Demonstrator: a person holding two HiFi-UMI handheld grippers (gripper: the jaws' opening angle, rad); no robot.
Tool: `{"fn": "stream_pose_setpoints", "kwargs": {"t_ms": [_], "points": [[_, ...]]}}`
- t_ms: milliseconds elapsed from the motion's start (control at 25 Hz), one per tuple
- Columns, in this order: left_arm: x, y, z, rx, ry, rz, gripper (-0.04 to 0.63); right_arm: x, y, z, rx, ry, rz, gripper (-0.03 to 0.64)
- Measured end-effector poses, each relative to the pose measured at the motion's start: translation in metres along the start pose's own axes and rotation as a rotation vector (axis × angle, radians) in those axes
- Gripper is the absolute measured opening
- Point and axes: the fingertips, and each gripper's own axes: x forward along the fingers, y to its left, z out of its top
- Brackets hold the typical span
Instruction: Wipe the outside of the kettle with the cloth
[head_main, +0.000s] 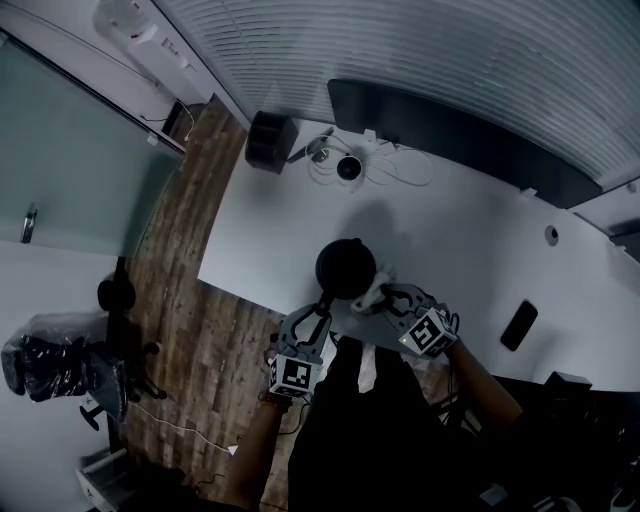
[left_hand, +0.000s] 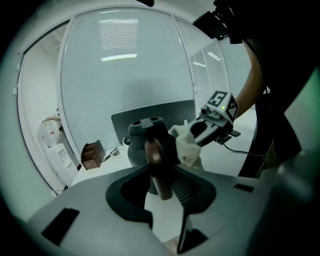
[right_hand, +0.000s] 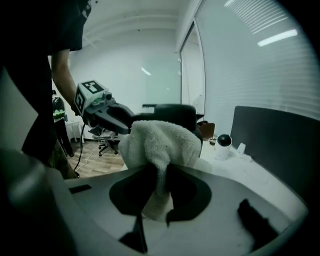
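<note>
Right gripper view: cloth (right_hand: 161, 144) pinched, apparently against kettle (right_hand: 176, 113).

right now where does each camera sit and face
Head view: on the person's head, facing steeply down at the kettle on the table; left arm and right arm show.
Left gripper view: on the left tongs, facing the kettle handle they clamp; right arm shows.
Right gripper view: on the right tongs, facing the cloth they grip; left arm shows.
Shared: both gripper views see the kettle and cloth.
</note>
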Motion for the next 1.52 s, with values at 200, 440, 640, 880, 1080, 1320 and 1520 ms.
{"fn": "stream_pose_setpoints", "kwargs": {"t_ms": [200,440,640,880,1080,1320,1520], "points": [[-0.002,0.006,-0.003,0.045,-0.002,-0.042,0.120,0.028,0.013,-0.036,0.054,0.086,0.001,0.068],[-0.002,0.014,-0.006,0.071,-0.011,-0.072,0.120,0.044,0.017,-0.055,0.117,0.133,-0.020,0.068],[-0.002,0.013,-0.006,0.061,-0.012,-0.075,0.120,0.000,0.019,-0.021,0.079,0.032,-0.069,0.067],[-0.002,0.014,-0.007,0.060,-0.014,-0.077,0.120,-0.038,-0.004,0.044,0.019,-0.087,-0.137,0.067],[-0.001,0.013,-0.005,0.067,-0.007,-0.083,0.120,-0.010,-0.011,0.030,0.005,-0.083,-0.095,0.069],[-0.001,0.013,-0.005,0.064,-0.011,-0.081,0.120,0.006,-0.013,-0.003,0.060,-0.004,-0.111,0.068],[-0.002,0.013,-0.005,0.071,-0.009,-0.088,0.120,0.037,-0.005,-0.054,0.106,0.122,-0.078,0.069]]}}
